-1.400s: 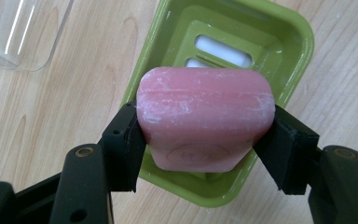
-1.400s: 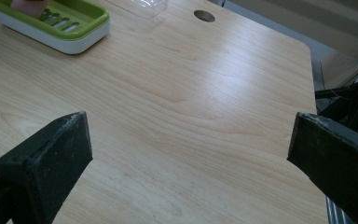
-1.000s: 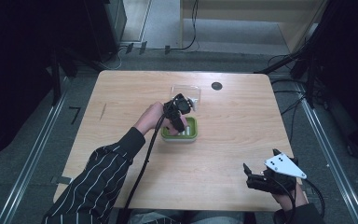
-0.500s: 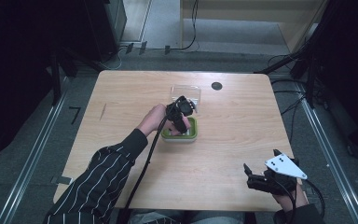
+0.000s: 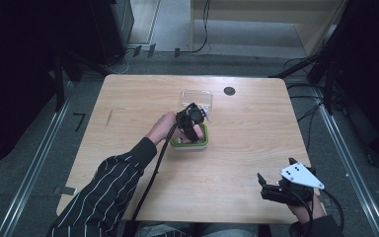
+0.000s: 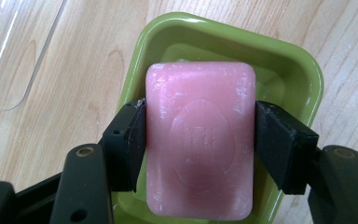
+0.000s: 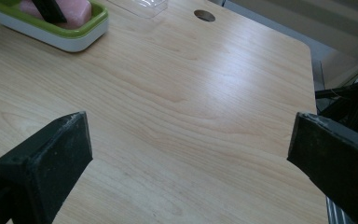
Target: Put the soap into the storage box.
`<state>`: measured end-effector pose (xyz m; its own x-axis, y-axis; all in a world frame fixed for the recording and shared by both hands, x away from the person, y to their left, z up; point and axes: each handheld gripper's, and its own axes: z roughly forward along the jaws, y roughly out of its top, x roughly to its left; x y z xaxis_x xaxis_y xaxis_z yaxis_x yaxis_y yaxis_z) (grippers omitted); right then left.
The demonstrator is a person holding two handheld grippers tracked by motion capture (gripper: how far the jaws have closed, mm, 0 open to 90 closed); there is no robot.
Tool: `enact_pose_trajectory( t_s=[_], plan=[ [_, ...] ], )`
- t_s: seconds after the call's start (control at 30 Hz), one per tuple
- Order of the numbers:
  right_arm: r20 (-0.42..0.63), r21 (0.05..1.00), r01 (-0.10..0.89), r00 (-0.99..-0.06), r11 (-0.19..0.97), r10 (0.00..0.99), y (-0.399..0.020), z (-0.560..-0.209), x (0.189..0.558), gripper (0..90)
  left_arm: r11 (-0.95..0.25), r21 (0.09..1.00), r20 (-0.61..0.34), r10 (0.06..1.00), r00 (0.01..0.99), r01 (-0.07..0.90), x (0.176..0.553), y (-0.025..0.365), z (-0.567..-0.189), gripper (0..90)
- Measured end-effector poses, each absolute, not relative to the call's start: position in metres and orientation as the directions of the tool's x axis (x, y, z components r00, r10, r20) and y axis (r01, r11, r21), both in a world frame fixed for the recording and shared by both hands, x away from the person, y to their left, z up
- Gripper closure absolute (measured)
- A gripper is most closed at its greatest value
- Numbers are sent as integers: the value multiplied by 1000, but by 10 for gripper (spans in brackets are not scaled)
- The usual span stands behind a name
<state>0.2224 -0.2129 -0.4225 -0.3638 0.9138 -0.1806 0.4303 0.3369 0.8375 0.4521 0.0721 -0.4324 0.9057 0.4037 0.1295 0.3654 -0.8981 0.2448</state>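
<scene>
A pink bar of soap (image 6: 199, 140) sits between the two black jaws of my left gripper (image 6: 200, 140), which is shut on it, pads pressed against both long sides. Under the soap lies a green soap dish (image 6: 284, 70) with a white base (image 7: 51, 37). In the high view the left gripper (image 5: 191, 129) hangs over that dish (image 5: 203, 142) near the table's middle. My right gripper (image 5: 269, 190) rests near the table's front right corner, open, with bare wood between its jaws (image 7: 191, 144).
A clear plastic lid (image 5: 197, 98) lies just behind the dish, also seen as a clear lid (image 6: 9, 51) at the upper left. A dark round hole (image 5: 229, 91) marks the wooden table (image 5: 246, 143) at the back. Dark floor and cables surround the table.
The left gripper has shifted slightly over the green dish with the soap in it. The right gripper has stayed where it was.
</scene>
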Motion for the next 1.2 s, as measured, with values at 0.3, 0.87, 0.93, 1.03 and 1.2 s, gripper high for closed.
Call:
enact_pose_trajectory(
  t_s=[0.3,0.87,0.93,1.03,1.2],
  plan=[
    [-179,840,429,-362,334,915,-213,-422,222,0,-883,279,103,417,903,377,450,74,-423,275],
    [-178,842,424,-366,334,913,-213,-422,222,0,-854,200,88,504,859,480,431,99,-404,85],
    [-177,842,424,-366,333,914,-212,-422,222,0,-857,177,100,504,858,483,428,102,-404,71],
    [-177,843,422,-367,333,913,-212,-422,223,0,-853,177,106,513,852,491,424,106,-404,55],
    [-176,843,420,-374,335,911,-211,-421,224,0,-843,177,108,530,841,508,416,115,-400,37]
  ],
)
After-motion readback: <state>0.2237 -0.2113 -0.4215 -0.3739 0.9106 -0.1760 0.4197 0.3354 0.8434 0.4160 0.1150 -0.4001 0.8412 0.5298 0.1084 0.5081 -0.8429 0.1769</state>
